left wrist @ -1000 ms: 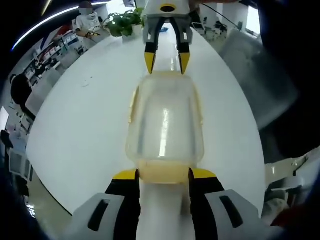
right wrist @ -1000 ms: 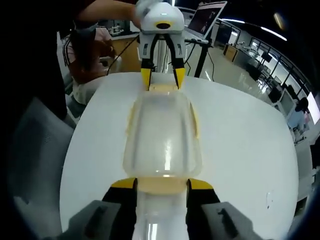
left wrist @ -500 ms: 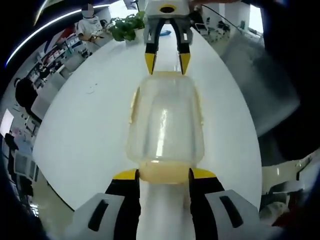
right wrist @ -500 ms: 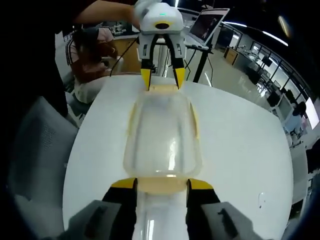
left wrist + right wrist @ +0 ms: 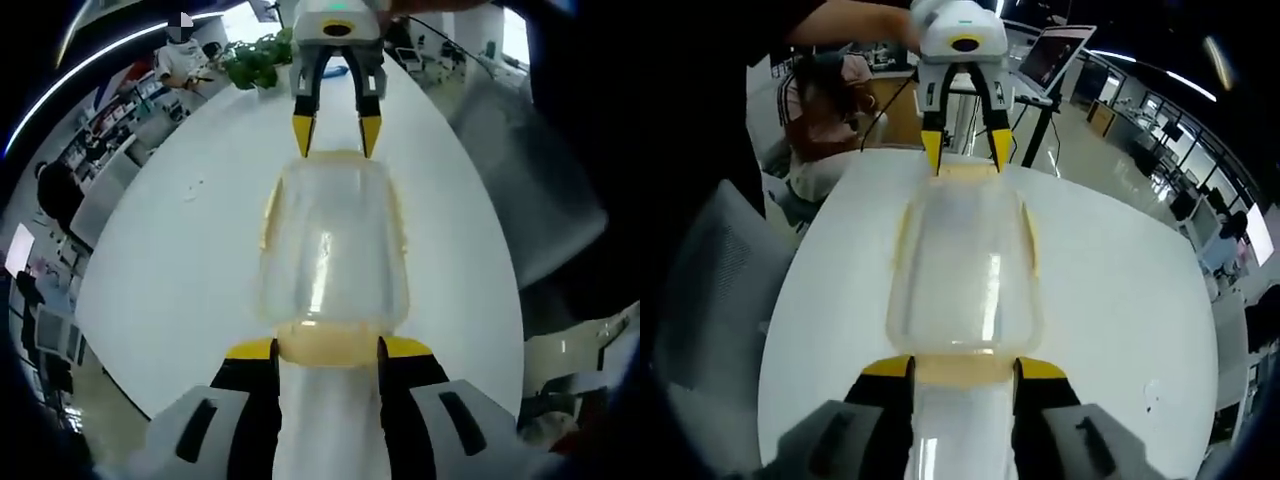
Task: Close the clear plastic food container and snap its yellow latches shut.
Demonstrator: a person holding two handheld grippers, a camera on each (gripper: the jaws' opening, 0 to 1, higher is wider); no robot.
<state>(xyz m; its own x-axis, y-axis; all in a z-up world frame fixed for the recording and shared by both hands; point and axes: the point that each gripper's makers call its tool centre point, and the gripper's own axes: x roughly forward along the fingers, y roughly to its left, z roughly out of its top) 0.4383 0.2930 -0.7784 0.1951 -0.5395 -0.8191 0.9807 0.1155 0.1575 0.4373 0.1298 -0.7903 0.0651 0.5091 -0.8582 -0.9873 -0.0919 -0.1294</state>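
The clear plastic container (image 5: 333, 250) has its lid on and hangs lengthwise between my two grippers, above the white table (image 5: 180, 250). My left gripper (image 5: 325, 348) is shut on the yellow end latch (image 5: 325, 345) nearest it. The right gripper (image 5: 336, 135) holds the far end from the opposite side. In the right gripper view, the container (image 5: 965, 270) runs away from my right gripper (image 5: 962, 368), which is shut on its yellow end latch (image 5: 962, 370). The left gripper (image 5: 962, 150) clamps the far end. Thin yellow side latches (image 5: 902, 235) lie along the long edges.
A potted plant (image 5: 255, 60) stands at the table's far end. A grey chair (image 5: 530, 170) sits beside the table, and another grey chair (image 5: 710, 300) is at its edge. A laptop on a stand (image 5: 1050, 60) and a person's arm (image 5: 840, 25) are beyond the table.
Both views have drifted and the table looks slightly smaller and farther. The container keeps the same place between the two grippers, and both grips are unchanged.
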